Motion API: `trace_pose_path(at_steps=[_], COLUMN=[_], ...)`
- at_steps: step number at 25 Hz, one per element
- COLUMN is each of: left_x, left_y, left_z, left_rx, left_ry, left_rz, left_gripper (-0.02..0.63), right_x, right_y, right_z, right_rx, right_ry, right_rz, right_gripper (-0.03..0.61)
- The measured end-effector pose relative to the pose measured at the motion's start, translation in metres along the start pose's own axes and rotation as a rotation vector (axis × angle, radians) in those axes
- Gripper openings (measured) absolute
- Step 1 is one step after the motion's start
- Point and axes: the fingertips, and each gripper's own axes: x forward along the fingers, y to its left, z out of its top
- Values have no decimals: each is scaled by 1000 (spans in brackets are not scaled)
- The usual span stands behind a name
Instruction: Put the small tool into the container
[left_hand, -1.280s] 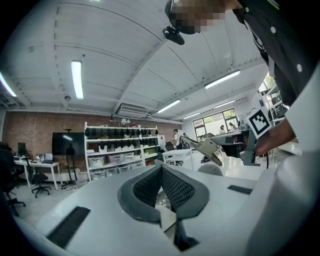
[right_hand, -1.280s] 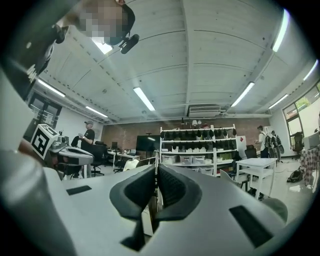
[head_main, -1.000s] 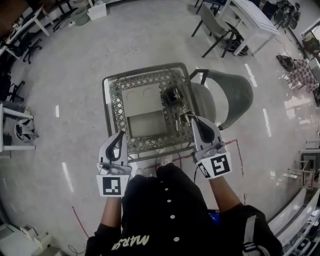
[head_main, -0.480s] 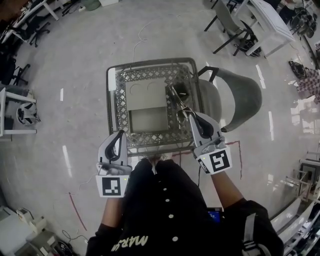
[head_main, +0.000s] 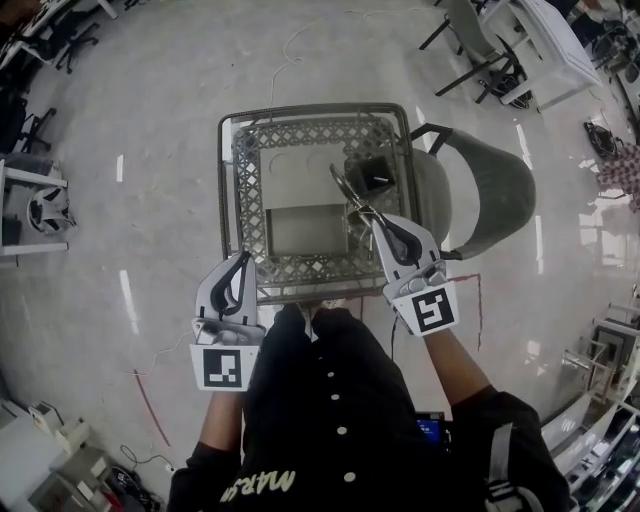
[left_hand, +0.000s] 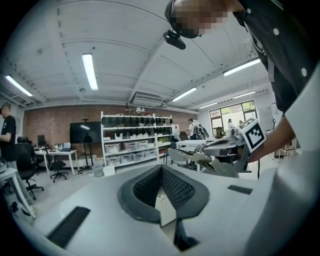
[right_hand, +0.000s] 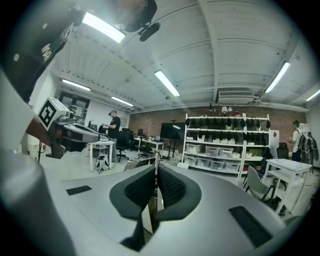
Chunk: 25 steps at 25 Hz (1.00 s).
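A grey lattice basket (head_main: 243, 190) stands on the floor in front of me in the head view, with a pale flat box (head_main: 300, 195) and a dark item (head_main: 374, 175) inside. My right gripper (head_main: 378, 222) reaches over the basket's right near corner and is shut on a thin metal tool (head_main: 350, 192), which sticks out over the inside. In the right gripper view the jaws (right_hand: 156, 175) pinch a thin flat strip of that tool (right_hand: 152, 197). My left gripper (head_main: 243, 262) hangs at the basket's near left corner, shut with nothing in it (left_hand: 161, 172).
A grey chair (head_main: 490, 200) stands right against the basket's right side. White tables (head_main: 545, 40) and more chairs are at the far right. A red line (head_main: 470, 290) marks the floor near my feet. Shelves of bins (right_hand: 220, 147) line the brick wall.
My right gripper has moved forward with the tool, from the basket's near rim to over its inside. The left gripper has stayed where it was.
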Motion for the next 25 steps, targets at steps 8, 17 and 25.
trace_pose_path(at_steps=[8, 17, 25], left_x=[9, 11, 19], left_y=[6, 10, 4], left_z=[-38, -80, -119], left_rx=[-45, -102, -148], left_ry=[69, 130, 183], left_rz=[10, 45, 70], left_gripper=[26, 25, 26], right_x=[38, 74, 87], right_y=[24, 64, 101], right_z=[-76, -167, -244], right_rx=[-145, -298, -553], right_ry=[155, 274, 308], right_rz=[150, 351, 592], right_gripper=[18, 18, 18])
